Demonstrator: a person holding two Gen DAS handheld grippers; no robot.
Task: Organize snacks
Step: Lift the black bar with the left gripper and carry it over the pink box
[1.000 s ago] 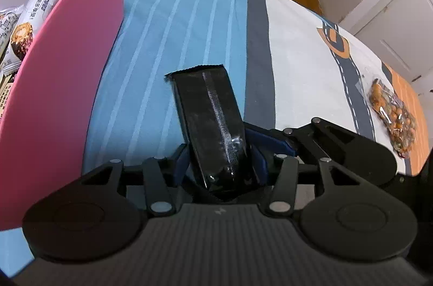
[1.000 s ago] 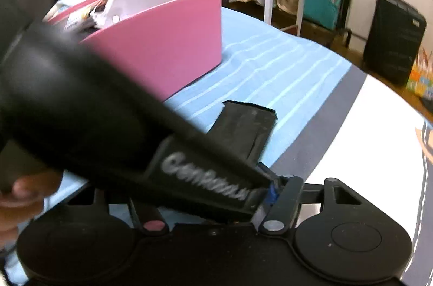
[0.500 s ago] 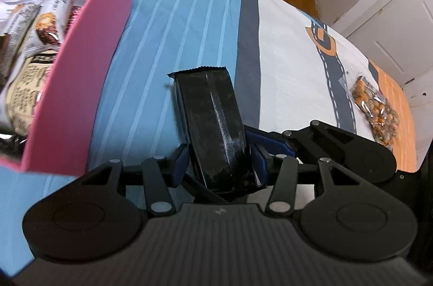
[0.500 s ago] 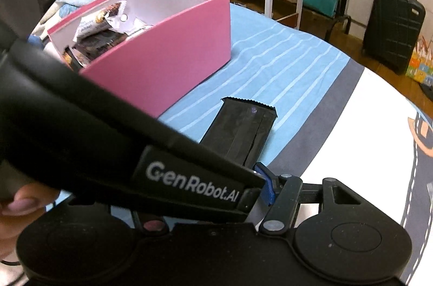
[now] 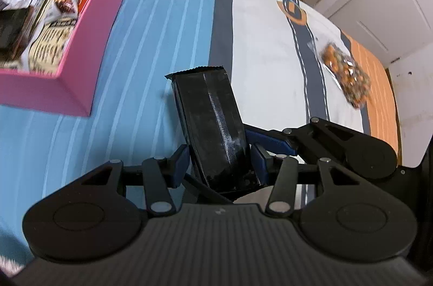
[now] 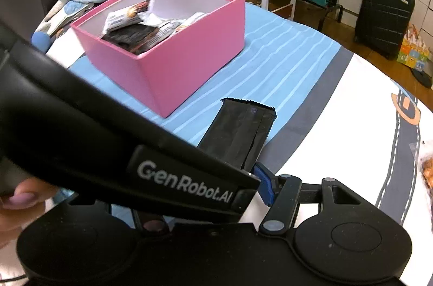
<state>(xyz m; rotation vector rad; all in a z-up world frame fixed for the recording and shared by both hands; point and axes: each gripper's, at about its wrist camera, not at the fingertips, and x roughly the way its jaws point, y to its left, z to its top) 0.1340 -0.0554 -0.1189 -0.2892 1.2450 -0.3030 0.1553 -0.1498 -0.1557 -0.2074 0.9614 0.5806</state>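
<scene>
Already my left tongs (image 5: 220,158) gripped the black snack packet (image 5: 211,123), its long axis pointing forward, the pink box (image 5: 67,94) lying up-left.

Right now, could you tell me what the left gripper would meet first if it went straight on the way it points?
Probably the blue striped bedsheet, right of the pink box; the left gripper carries a black foil packet, which would land first.

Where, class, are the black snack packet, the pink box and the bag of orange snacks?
black snack packet (image 5: 213,123), left wrist view, middle of its seamed face.
pink box (image 6: 189,53), right wrist view, outer side wall.
bag of orange snacks (image 5: 345,72), left wrist view, middle of the clear bag.
</scene>
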